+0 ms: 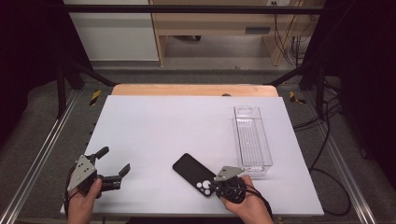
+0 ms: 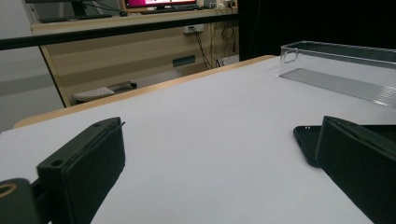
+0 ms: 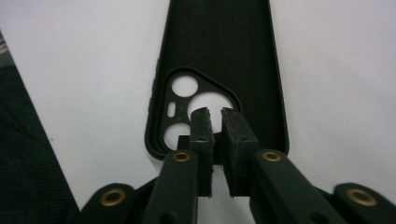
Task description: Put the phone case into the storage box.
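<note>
A black phone case (image 1: 191,171) lies flat on the white table (image 1: 154,126), camera cutout toward the near edge; it also lies in the right gripper view (image 3: 224,56) and at the right of the left gripper view (image 2: 306,140). My right gripper (image 1: 211,188) sits at the case's cutout end. Its jaws (image 3: 214,114) stand a narrow gap apart over the cutout, with nothing visibly pinched between them. My left gripper (image 1: 114,160) rests at the near left of the table, apart from the case, wide open with nothing between its jaws (image 2: 219,154).
A clear, long plastic box (image 1: 252,140) stands at the right side of the table, just beyond the case, and shows far right in the left gripper view (image 2: 336,70). Metal rails flank the table. A wooden edge borders its far side.
</note>
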A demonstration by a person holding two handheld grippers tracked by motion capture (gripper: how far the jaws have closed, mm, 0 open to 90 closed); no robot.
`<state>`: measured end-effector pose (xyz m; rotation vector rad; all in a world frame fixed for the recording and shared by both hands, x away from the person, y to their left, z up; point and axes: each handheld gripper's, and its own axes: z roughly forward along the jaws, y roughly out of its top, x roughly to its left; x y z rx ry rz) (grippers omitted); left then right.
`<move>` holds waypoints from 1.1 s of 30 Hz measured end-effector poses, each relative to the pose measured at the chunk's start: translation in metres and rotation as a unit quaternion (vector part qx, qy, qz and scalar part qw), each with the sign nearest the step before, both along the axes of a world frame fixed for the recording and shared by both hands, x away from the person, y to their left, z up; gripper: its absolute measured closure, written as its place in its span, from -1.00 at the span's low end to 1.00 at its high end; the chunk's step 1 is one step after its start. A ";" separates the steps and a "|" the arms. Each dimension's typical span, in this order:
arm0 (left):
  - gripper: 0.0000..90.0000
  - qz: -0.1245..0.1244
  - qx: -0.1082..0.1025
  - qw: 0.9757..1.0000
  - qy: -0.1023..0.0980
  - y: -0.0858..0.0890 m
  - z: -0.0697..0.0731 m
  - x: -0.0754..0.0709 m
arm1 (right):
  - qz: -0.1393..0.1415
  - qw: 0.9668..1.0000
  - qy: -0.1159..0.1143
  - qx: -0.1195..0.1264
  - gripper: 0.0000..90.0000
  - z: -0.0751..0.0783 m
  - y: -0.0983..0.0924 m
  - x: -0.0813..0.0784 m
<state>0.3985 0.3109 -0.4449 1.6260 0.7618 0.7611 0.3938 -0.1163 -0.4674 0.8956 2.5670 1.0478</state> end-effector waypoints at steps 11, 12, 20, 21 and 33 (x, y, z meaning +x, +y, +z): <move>-0.96 -0.005 0.002 1.000 0.000 -0.002 0.000 0.000 | -0.022 0.998 -0.032 0.045 -0.52 0.003 0.005 -0.002; -0.96 -0.006 0.003 1.000 0.000 -0.002 -0.001 0.000 | -0.026 0.998 -0.031 0.042 -0.62 0.002 0.005 -0.001; -0.96 -0.017 0.014 1.000 0.001 -0.006 -0.001 0.000 | -0.060 0.998 -0.007 0.013 -0.86 -0.009 0.012 0.004; -0.96 -0.018 0.015 1.000 0.001 -0.006 -0.001 0.000 | -0.063 0.998 -0.004 0.013 -0.88 -0.010 0.012 0.005; -0.96 -0.021 0.014 1.000 0.002 -0.010 -0.001 0.001 | -0.050 0.999 0.007 -0.004 -0.85 -0.017 0.017 0.008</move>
